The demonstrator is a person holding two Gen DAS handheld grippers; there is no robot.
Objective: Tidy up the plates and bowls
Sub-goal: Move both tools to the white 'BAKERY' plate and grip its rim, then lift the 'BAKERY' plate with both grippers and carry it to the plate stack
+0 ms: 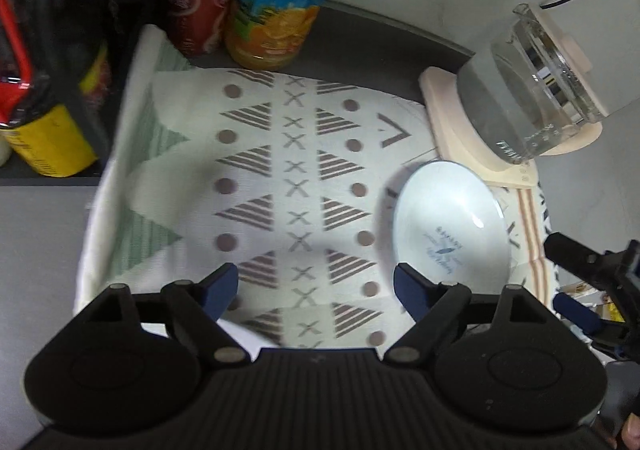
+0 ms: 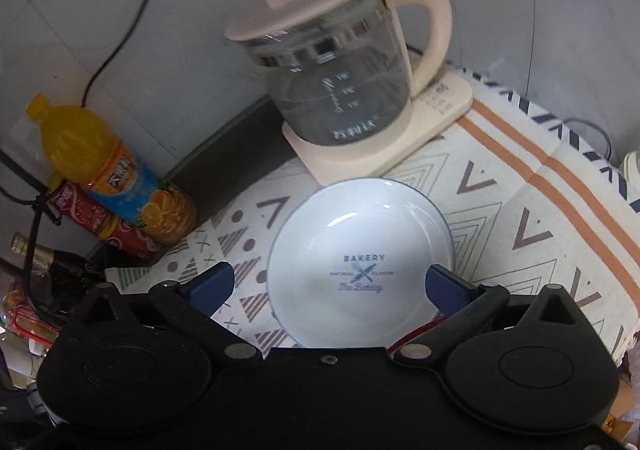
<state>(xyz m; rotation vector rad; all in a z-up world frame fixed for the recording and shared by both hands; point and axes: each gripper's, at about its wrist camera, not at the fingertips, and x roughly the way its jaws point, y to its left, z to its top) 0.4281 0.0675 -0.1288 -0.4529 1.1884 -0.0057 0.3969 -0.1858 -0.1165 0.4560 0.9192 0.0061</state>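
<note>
Bowl [image 2: 362,270] first: white, round, printed with a bakery mark, it sits on the patterned cloth [image 1: 256,177] just in front of the kettle [image 2: 332,61] on its cream base. My right gripper [image 2: 328,284] hangs over it with jaws spread wide, one blue finger off its left rim and the other above its right side, neither pressing. My left gripper [image 1: 316,288] is also spread, over bare cloth, with the bowl off to its right beyond the right finger. Being round, the bowl has no long axis to match. I judge the right hand nearer and better placed to take it.
</note>
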